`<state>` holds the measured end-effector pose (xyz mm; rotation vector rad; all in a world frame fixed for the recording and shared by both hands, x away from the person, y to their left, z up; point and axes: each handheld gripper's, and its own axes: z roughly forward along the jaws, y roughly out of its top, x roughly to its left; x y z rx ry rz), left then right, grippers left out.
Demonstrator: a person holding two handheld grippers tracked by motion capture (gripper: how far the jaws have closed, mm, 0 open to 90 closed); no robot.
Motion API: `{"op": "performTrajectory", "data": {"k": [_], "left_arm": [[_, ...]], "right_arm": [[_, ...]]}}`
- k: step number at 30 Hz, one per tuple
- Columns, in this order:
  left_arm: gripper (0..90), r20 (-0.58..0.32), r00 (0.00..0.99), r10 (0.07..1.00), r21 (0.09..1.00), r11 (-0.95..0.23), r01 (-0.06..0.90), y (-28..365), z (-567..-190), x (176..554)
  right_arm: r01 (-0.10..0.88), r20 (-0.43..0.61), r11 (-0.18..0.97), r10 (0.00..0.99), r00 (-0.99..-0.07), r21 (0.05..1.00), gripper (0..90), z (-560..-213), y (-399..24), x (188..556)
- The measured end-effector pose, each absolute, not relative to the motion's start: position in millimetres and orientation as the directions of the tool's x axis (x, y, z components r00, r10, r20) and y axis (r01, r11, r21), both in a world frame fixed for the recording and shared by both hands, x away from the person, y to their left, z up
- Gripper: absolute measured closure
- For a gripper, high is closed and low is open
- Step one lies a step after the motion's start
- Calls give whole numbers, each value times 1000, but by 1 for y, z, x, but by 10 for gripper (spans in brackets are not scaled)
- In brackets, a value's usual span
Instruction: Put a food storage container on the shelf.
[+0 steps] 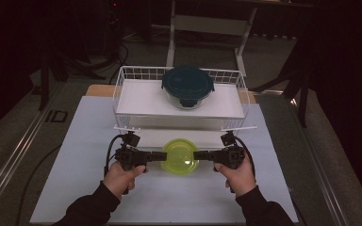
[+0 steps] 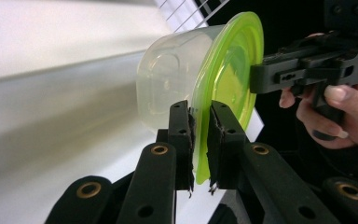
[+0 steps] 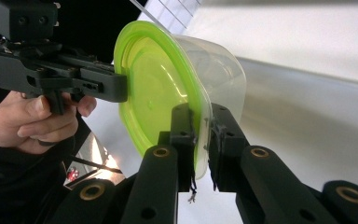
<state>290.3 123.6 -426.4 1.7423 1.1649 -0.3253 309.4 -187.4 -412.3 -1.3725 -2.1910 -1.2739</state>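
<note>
The desk [image 1: 75, 188] carries a white sheet under everything, and at its far side stands a white wire basket [image 1: 122, 89] with a white board for a floor; on that board, towards the back, sits a round glass container with a dark teal clip lid [image 1: 187, 87], closed. In front of the basket, a clear plastic tub with a lime-green lid [image 1: 181, 157] hangs between the two tools, apparently off the sheet; the left hand-held gripper [image 2: 199, 140] is clamped on the lid's rim at one side and the right hand-held gripper [image 3: 200, 140] is clamped on the rim opposite, jaws pinched tight on the thin green edge in both gripper views. By my reading the pick-up is done and the carry is under way; what is left is to bring the tub over the basket's near wall and set it down on the board. The near wire wall and its two out-turned handles stand in the way; the teal-lidded container takes the back middle, leaving room in front.
</note>
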Motion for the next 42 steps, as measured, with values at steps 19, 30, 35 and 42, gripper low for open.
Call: {"op": "performTrajectory", "data": {"k": [19,30,35,42], "left_arm": [[811,-612,570,548,657,-48,752,131,-352,294],[812,-595,589,547,684,-40,728,132,-320,302],[812,-579,606,545,705,-38,708,133,-304,307],[813,-552,625,551,731,-41,681,134,-281,314]], "right_arm": [[766,562,161,589,-580,622,813,-337,-182,312],[746,553,144,584,-595,650,813,-309,-182,319],[728,542,135,581,-607,672,813,-291,-182,323],[708,526,125,582,-620,695,813,-271,-181,330]]}}
